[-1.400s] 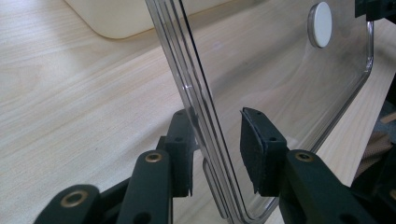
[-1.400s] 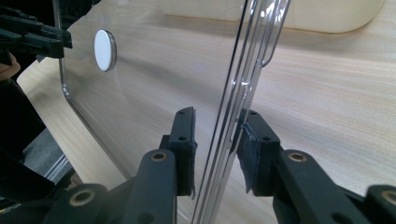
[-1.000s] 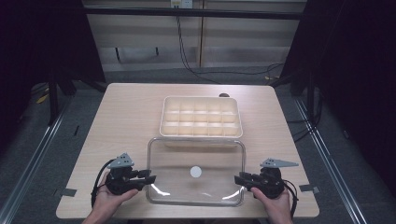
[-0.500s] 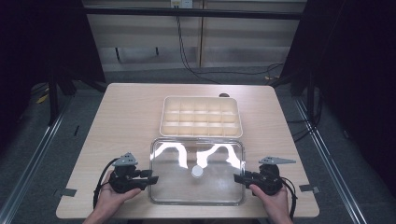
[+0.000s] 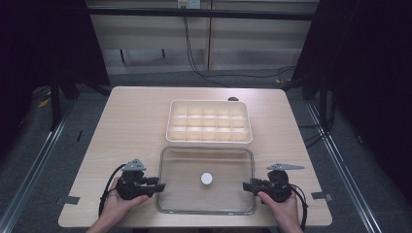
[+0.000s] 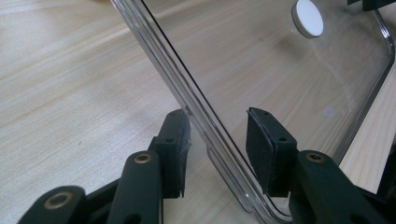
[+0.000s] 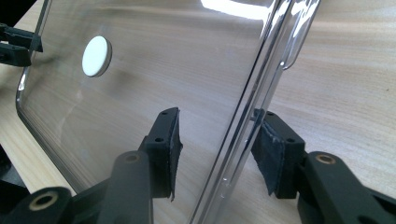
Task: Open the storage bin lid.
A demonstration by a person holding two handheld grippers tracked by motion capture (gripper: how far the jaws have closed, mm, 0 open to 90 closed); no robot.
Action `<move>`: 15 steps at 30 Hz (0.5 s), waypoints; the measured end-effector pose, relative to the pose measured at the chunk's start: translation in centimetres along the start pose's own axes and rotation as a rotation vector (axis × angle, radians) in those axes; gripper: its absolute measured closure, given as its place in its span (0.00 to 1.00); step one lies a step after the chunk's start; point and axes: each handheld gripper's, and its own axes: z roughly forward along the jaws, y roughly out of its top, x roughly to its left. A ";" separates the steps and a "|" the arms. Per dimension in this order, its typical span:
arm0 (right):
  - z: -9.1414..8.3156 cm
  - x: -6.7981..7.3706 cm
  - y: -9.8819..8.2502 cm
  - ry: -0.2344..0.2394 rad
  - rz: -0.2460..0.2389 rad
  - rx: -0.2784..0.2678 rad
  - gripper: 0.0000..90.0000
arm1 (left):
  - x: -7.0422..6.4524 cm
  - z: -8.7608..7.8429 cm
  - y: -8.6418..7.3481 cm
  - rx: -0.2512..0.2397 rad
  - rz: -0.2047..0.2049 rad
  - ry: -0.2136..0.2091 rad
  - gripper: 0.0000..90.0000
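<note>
Lid (image 5: 206, 194) set flat on table (image 5: 131, 121), just before tray (image 5: 209, 121). Left gripper (image 6: 217, 140) and right gripper (image 7: 219, 149) just opening, pads off the rim. Only withdrawal left.

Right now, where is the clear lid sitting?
In the high view the clear lid lies flat at the near middle of the table, just in front of the compartment tray, between the left hand-held gripper and the right hand-held gripper.
</note>
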 end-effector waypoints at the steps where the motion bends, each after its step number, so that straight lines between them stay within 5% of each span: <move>1: 0.0 0.0 0.0 0.000 0.001 0.001 0.58 | 0.1 0.0 0.0 0.004 0.001 -0.002 0.66; 15: 0.5 0.0 -0.1 -0.013 -0.002 0.028 0.52 | 0.1 0.4 0.0 0.020 -0.002 -0.008 0.64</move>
